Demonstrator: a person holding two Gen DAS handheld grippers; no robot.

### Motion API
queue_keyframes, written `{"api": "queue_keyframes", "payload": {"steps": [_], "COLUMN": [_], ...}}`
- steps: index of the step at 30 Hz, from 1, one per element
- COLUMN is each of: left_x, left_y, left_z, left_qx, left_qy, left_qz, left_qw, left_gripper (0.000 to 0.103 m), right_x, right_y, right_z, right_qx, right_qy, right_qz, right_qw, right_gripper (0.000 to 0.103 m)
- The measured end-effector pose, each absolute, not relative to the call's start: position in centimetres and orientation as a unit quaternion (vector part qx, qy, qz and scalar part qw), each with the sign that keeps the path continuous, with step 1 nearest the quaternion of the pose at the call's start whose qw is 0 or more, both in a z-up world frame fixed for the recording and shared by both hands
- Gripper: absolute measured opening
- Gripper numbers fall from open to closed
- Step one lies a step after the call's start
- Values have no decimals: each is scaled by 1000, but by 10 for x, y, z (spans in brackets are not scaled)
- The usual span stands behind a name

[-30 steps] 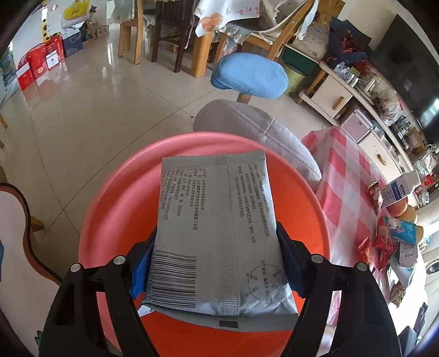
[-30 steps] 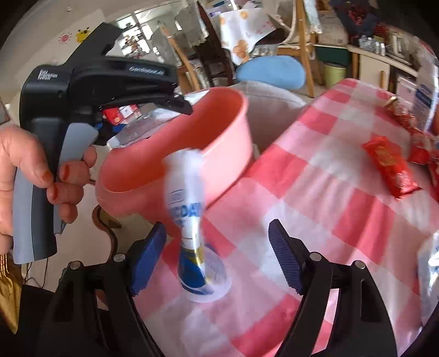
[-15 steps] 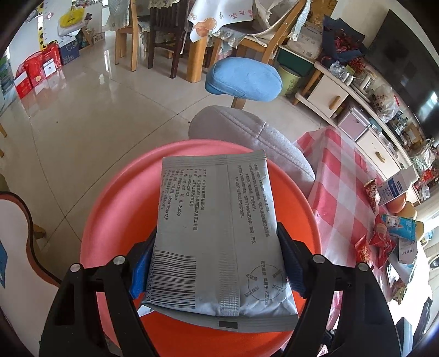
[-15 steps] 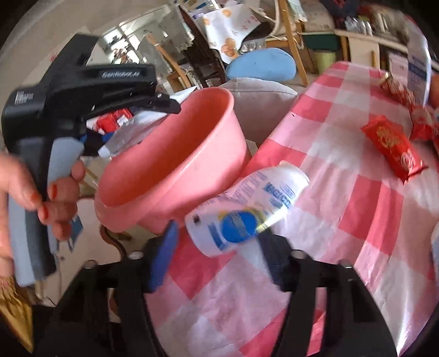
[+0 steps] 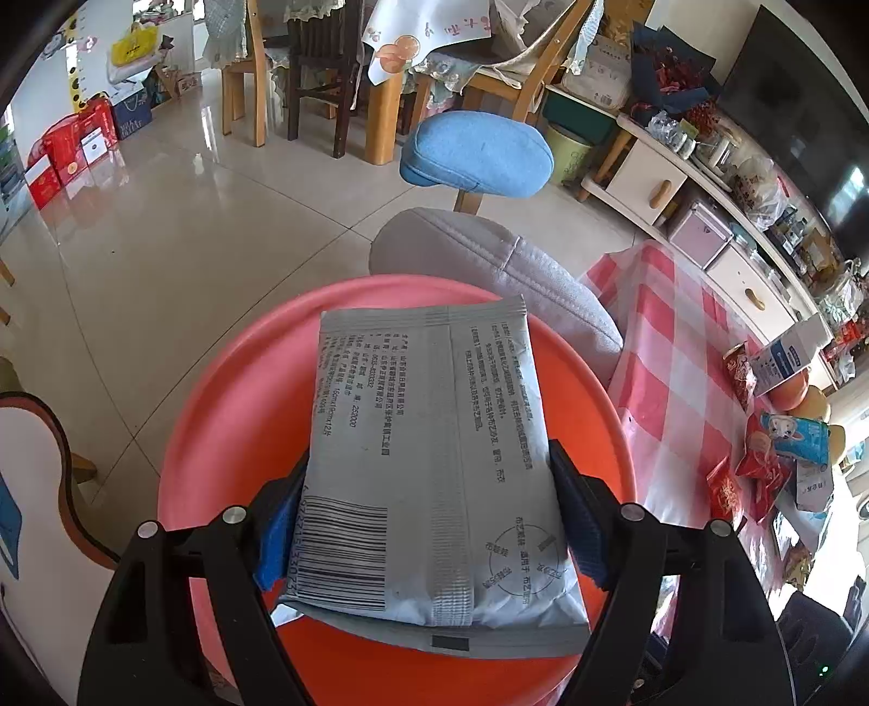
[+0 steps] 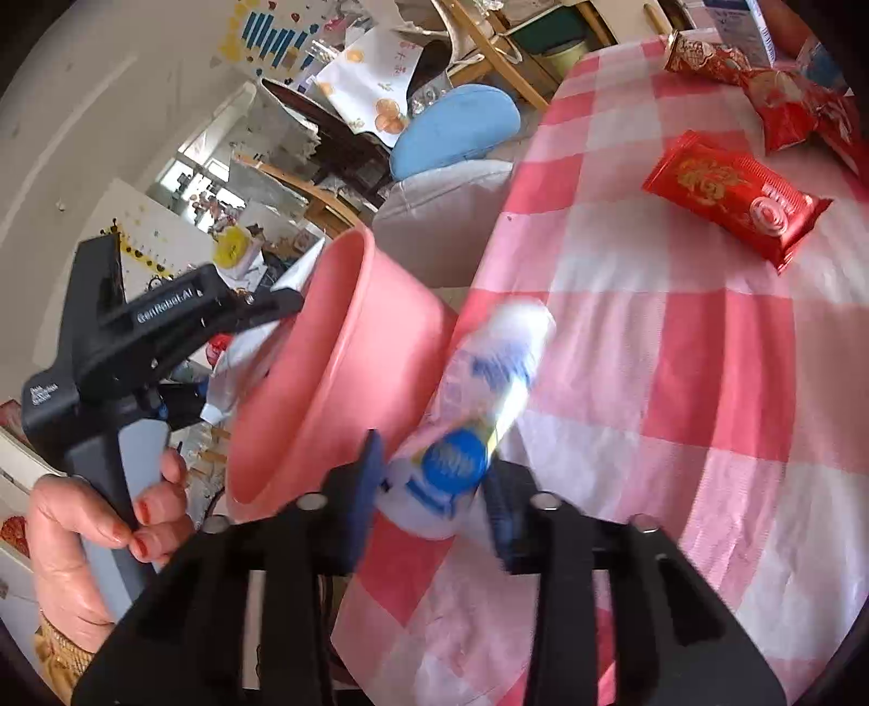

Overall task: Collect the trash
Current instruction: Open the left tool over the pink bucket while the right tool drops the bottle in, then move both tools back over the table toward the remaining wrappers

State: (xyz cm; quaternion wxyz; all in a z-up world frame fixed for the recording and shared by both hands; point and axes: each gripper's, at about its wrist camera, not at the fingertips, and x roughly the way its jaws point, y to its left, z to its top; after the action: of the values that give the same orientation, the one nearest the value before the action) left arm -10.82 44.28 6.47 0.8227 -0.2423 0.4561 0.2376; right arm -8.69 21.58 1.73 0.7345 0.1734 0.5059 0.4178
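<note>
2 pieces picked up, none dropped in yet. Left gripper (image 5: pixel 429 521) jaws squeeze grey packet (image 5: pixel 429 451), pink tub (image 5: pixel 217 413) right under. Right gripper (image 6: pixel 434 483) jaws pinch bottle (image 6: pixel 478 413), tub beside jaws, left. Red wrappers (image 6: pixel 733 201) wait on tabletop (image 6: pixel 679 380), far ahead.

Lived-in home, combined dining and living room, wooden dining chairs (image 5: pixel 244 81) on glossy tiled floor (image 5: pixel 163 228), white drawer cabinet (image 5: pixel 652 190), wall-mounted television (image 5: pixel 804 119), checked tablecloth on bench (image 5: pixel 679 347), children's wall decorations (image 6: pixel 266 32)
</note>
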Motion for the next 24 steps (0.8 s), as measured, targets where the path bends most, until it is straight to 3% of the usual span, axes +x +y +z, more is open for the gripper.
{"api": "queue_keyframes", "payload": {"steps": [12, 17, 18, 19, 24], "left_x": [-117, -129, -132, -134, -149], "left_y": [447, 462, 466, 468, 475], "left_z": [71, 71, 70, 70, 78], "left_qx": [-252, -281, -288, -294, -348], "left_qy": [443, 433, 430, 427, 370], "left_qz": [243, 271, 280, 286, 276], "left_qw": [826, 813, 808, 806, 816], "left_gripper": [80, 89, 90, 90, 91], "right_x": [-108, -114, -113, -115, -129], "right_y": [211, 269, 277, 286, 264], "right_z": [66, 103, 104, 104, 103], "right_qx": [156, 89, 78, 61, 40], "right_qy": [432, 400, 401, 402, 379], "right_qz": [441, 481, 483, 477, 449], "right_qw": [771, 775, 774, 779, 808], "right_gripper": [33, 34, 42, 57, 82]}}
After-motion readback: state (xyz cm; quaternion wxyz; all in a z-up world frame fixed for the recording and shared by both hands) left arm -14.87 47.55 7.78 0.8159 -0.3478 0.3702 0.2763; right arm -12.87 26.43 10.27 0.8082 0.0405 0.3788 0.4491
